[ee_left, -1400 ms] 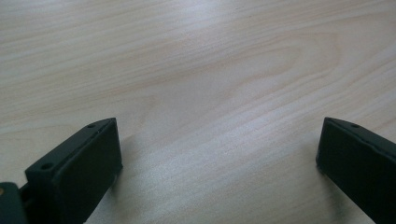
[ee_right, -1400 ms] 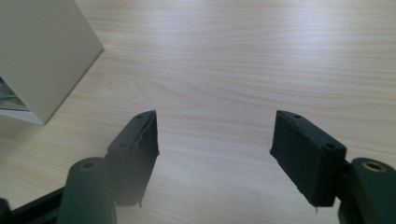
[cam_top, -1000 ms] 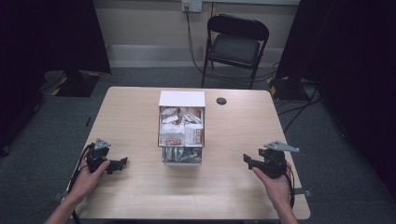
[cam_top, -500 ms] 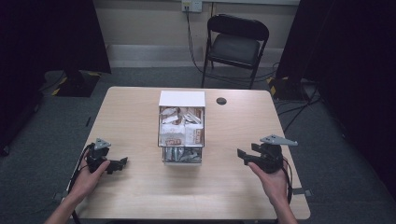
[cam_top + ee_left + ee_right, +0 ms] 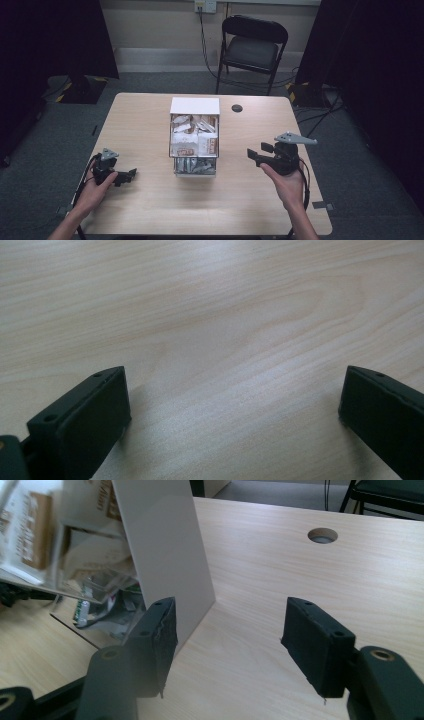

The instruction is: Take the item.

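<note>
A white-topped clear acrylic dispenser box (image 5: pixel 194 135) is sitting mid-table, stuffed with paper sachets (image 5: pixel 192 137) too blurry to read. The right gripper (image 5: pixel 255 153) is hovering at its 3 o'clock, nothing in between; its jaws have just been narrowing, still apart and gripping nothing. The left gripper (image 5: pixel 131 175) is lying at 8 o'clock, gaping over bare pale woodgrain table (image 5: pixel 225 315). A round cable hole (image 5: pixel 237 108) is sitting at 1 o'clock, with a black folding chair (image 5: pixel 252 47) beyond.

High view overlooks table (image 5: pixel 150 210) from above; gripper views sit low, close; right shares the box (image 5: pixel 165 555).
</note>
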{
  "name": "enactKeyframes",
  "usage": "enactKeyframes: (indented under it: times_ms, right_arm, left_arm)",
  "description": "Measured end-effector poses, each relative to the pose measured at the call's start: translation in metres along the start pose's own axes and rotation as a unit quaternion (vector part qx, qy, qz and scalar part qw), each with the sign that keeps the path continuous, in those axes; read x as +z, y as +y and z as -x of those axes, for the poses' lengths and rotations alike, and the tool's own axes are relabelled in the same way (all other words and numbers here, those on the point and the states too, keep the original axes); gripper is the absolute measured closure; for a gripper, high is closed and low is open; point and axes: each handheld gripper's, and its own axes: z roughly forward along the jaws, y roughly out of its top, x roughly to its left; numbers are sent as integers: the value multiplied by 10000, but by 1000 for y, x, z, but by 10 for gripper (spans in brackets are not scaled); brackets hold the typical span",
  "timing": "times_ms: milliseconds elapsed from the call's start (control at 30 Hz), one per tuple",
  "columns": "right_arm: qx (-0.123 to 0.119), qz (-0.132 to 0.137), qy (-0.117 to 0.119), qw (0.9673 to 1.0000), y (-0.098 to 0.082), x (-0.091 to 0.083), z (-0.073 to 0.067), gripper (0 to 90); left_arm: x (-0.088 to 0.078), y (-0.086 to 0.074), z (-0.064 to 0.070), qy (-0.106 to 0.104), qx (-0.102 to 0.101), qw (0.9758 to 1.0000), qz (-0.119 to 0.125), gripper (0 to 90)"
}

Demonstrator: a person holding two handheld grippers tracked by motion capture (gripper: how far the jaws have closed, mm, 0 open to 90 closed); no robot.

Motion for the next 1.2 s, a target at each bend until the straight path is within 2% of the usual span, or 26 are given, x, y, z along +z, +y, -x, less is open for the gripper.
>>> enactKeyframes:
  times_ms: [233, 267, 400, 433, 600, 700, 900, 1000, 1200]
  right_arm:
    - [-28, 144, 174, 9997, 16, -4, -7, 405]
    - [-27, 212, 306, 9993, 21, -7, -10, 414]
    - [-82, 330, 417, 9986, 29, -10, -14, 427]
    - [-156, 411, 490, 9978, 35, -12, -19, 431]
    - [-265, 401, 622, 9969, 43, -13, -27, 460]
    - [-319, 523, 817, 9948, 52, -17, -32, 481]
    - [-409, 585, 970, 9927, 61, -19, -41, 486]
    - [-558, 566, 1180, 9898, 64, -15, -53, 509]
    - [-711, 581, 1332, 9868, 70, -15, -69, 510]
  left_arm:
    - [0, 0, 0, -2, -4, 10000, 2, 0]
    - [0, 0, 0, -2, 0, 10000, -1, 0]
    - [0, 0, 0, -3, -2, 10000, -2, 0]
    - [0, 0, 0, -3, -2, 10000, -2, 0]
    - [0, 0, 0, -4, -3, 10000, -5, 0]
    - [0, 0, 0, -2, -3, 10000, -3, 0]
    - [0, 0, 0, -2, -3, 10000, 1, 0]
    - [0, 0, 0, -3, -5, 10000, 7, 0]
    - [0, 0, 0, 0, 5, 10000, 1, 0]
